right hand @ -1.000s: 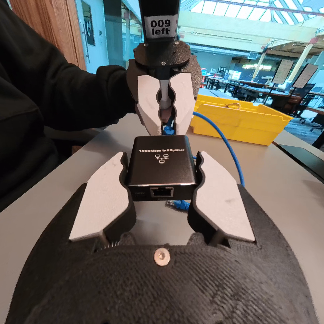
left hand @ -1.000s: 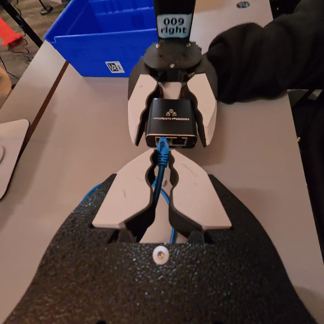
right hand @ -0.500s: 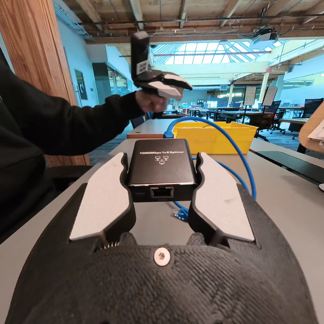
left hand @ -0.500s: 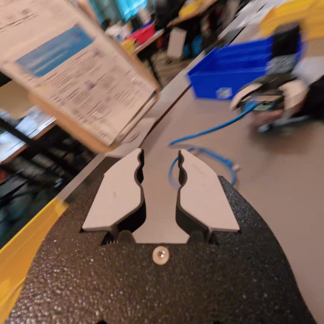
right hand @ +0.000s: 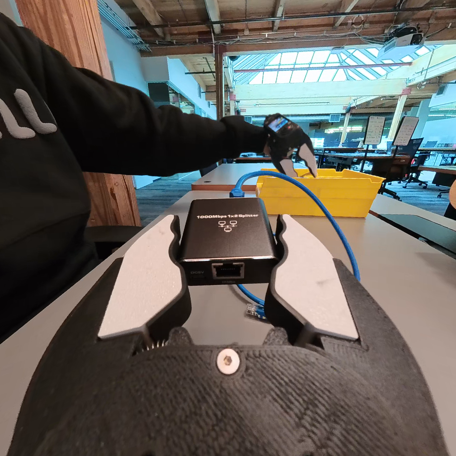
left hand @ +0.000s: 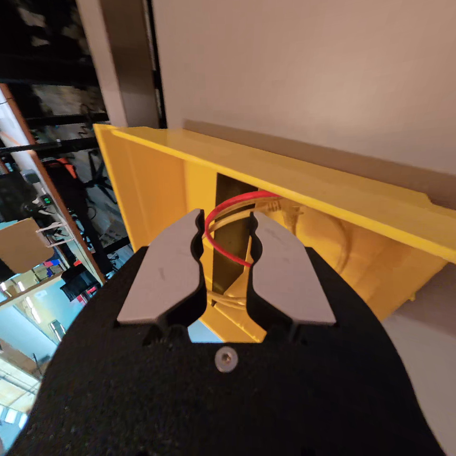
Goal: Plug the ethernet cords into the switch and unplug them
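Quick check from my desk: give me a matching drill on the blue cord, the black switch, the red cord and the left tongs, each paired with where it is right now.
Things:
1. blue cord
2. black switch
3. red cord
4. left tongs

Places:
A. clamped between the right tongs
B. lying in the yellow bin
C. open, reaching into the yellow bin
D. plugged into the far side of the switch, loose end on the table

Pairs: 1-D, 2-A, 3-B, 4-C
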A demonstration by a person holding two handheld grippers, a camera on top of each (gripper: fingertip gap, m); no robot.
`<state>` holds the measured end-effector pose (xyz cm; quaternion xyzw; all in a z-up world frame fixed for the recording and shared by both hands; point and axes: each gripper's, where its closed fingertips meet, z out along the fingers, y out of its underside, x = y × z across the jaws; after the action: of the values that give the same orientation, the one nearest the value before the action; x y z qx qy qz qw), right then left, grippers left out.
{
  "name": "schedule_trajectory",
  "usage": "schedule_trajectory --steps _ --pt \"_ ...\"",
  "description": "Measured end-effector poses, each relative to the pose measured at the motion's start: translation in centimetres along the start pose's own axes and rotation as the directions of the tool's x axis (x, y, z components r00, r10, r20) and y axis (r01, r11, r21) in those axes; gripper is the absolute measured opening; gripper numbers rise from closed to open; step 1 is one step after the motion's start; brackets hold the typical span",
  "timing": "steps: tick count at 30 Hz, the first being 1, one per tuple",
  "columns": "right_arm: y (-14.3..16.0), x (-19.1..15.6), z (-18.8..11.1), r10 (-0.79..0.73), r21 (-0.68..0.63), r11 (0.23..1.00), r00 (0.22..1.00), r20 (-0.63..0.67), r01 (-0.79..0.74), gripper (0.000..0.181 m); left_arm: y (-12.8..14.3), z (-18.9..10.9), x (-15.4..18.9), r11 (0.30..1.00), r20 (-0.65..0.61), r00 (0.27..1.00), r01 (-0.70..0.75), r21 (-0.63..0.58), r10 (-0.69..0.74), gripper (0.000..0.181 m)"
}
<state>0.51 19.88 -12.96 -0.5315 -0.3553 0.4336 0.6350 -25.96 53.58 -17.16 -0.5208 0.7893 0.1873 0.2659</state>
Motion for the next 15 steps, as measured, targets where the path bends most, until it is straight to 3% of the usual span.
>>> schedule_trajectory --steps 2,4,8,11,15 --pt "0.0 -0.1 0.0 0.002 0.002 1.000 1.000 0.006 -0.002 0.074 0.1 1.1 0.1 1.000 -0.020 1.000 -0.018 -0.017 0.018 0.032" --pt "-0.1 0.0 -0.1 0.006 0.007 1.000 1.000 0.006 -0.006 0.074 0.1 1.4 -0.5 1.000 -0.008 1.000 -0.011 -0.019 0.011 0.016" --pt "-0.2 0.0 -0.2 0.010 0.018 1.000 1.000 0.007 -0.010 0.074 1.6 -0.2 -2.4 0.998 0.059 0.998 0.033 -0.057 -0.029 0.008" --pt "-0.3 0.1 -0.3 0.012 0.025 1.000 1.000 -0.001 -0.012 0.074 4.2 -3.1 -4.0 0.982 0.131 0.984 0.135 -0.130 -0.118 0.006" --pt "-0.5 0.3 -0.4 0.015 0.041 0.999 1.000 -0.014 -0.014 0.074 7.1 -9.8 -6.4 0.916 0.251 0.900 0.389 -0.094 -0.356 0.004"
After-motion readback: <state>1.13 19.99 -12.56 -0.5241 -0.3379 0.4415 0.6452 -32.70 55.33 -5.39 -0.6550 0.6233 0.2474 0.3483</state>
